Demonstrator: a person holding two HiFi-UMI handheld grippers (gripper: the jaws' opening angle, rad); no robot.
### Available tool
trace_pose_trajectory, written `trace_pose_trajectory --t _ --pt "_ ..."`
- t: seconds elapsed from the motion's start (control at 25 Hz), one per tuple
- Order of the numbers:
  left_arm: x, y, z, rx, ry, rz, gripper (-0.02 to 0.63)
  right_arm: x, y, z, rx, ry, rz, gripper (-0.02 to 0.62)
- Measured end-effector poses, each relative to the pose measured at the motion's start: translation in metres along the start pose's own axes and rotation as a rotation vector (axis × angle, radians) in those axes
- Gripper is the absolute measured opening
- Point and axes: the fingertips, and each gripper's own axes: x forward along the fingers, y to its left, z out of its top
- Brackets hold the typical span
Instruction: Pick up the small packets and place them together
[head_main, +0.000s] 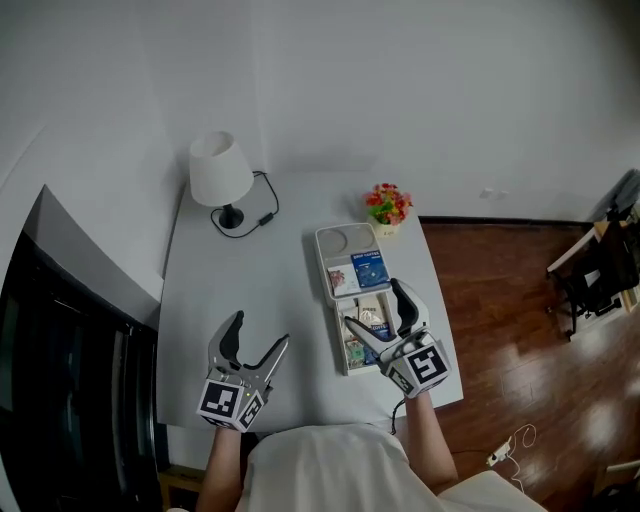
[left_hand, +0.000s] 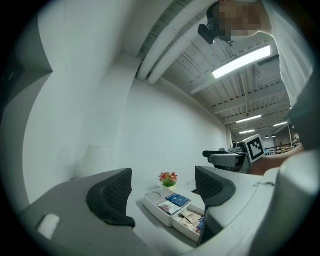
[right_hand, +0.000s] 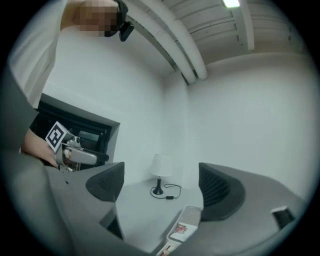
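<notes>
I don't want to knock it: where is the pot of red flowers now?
In the head view the small pot of red and yellow flowers stands near the grey table's far right corner, just beyond the white tray.

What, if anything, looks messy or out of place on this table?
Nothing stands out. The lamp and flowers stand upright, the packets lie inside the tray, and nothing is spilled on the table.
</notes>
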Motion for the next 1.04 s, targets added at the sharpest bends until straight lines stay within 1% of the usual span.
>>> trace_pose_trajectory --t 0.08,0.16,0.36,0.48,0.6,0.76,1.04 --pt "0.005 -0.004 0.001 0.006 -0.006 -0.017 0.394 -0.006 0.008 -0.007 -0.031 0.028 -0.043 0.476" --pt "0.009 -0.008 0.001 0.012 -0.004 -0.033 0.393 -0.009 0.016 -0.015 -0.02 0.041 -0.054 0.474" --pt "0.013 -0.011 -0.008 0.022 0.022 -0.057 0.393 -0.008 0.026 -0.031 -0.009 0.095 -0.044 0.474" --pt "0.012 -0.01 -0.014 0.021 0.044 -0.062 0.393 -0.006 0.028 -0.034 0.0 0.106 -0.037 0.474" --pt "0.01 -0.01 -0.018 0.022 0.059 -0.063 0.393 -0.004 0.033 -0.038 -0.018 0.129 -0.018 0.472" --pt "0.006 -0.009 -0.021 0.025 0.067 -0.057 0.393 0.001 0.043 -0.042 -0.022 0.13 0.012 0.474" --pt "0.003 -0.006 -0.024 0.023 0.074 -0.042 0.393 0.008 0.055 -0.033 0.007 0.081 0.058 0.472"
